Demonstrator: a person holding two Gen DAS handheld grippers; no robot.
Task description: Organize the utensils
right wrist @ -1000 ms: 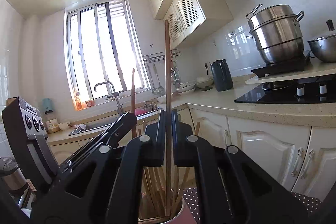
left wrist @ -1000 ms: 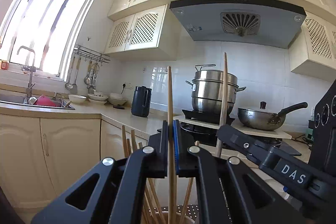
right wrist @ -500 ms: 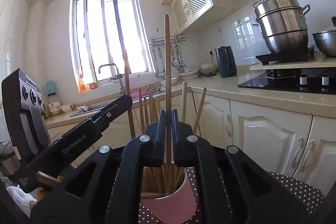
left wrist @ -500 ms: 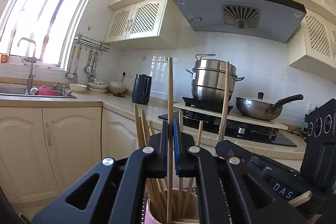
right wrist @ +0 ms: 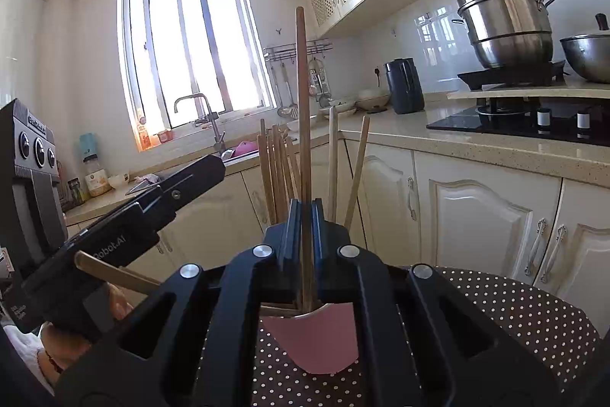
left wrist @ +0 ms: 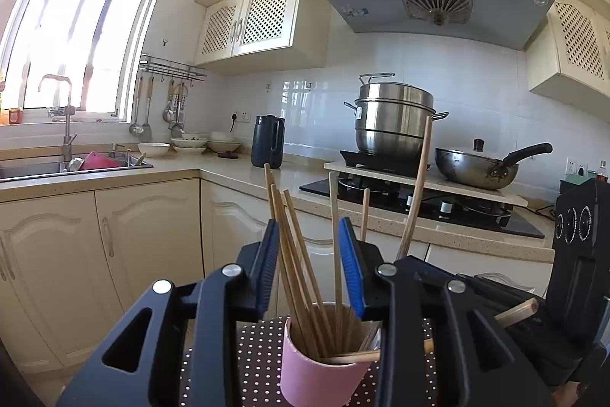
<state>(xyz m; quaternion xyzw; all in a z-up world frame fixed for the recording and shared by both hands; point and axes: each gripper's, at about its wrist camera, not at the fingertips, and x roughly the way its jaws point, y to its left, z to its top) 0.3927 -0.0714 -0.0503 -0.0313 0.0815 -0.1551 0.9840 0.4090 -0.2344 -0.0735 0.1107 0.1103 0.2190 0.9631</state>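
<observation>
A pink cup (left wrist: 320, 369) stands on the dotted cloth with several wooden chopsticks (left wrist: 289, 246) upright in it. My left gripper (left wrist: 310, 235) is just above the cup's near side, and its jaws are opening. The chopsticks rise between its blue pads (left wrist: 350, 269), and one light chopstick (left wrist: 335, 235) stands close to the right pad, free of any grip. My right gripper (right wrist: 304, 206) is shut on a darker, longer chopstick (right wrist: 302, 94), whose lower end reaches into the pink cup (right wrist: 316, 342). That same chopstick (left wrist: 419, 185) leans at the right in the left wrist view.
The cup sits on a brown white-dotted cloth (right wrist: 514, 311). A black appliance with dials (right wrist: 30, 155) stands close on one side. Behind are cream cabinets (left wrist: 145, 239), a counter with a dark kettle (left wrist: 268, 140), a hob with a steel pot (left wrist: 392, 121) and a wok (left wrist: 476, 170), and a sink (left wrist: 76, 164).
Both grippers came down toward the pink cup, which now shows in full. The left jaws have parted and let go of their chopstick, which now stands in the cup.
</observation>
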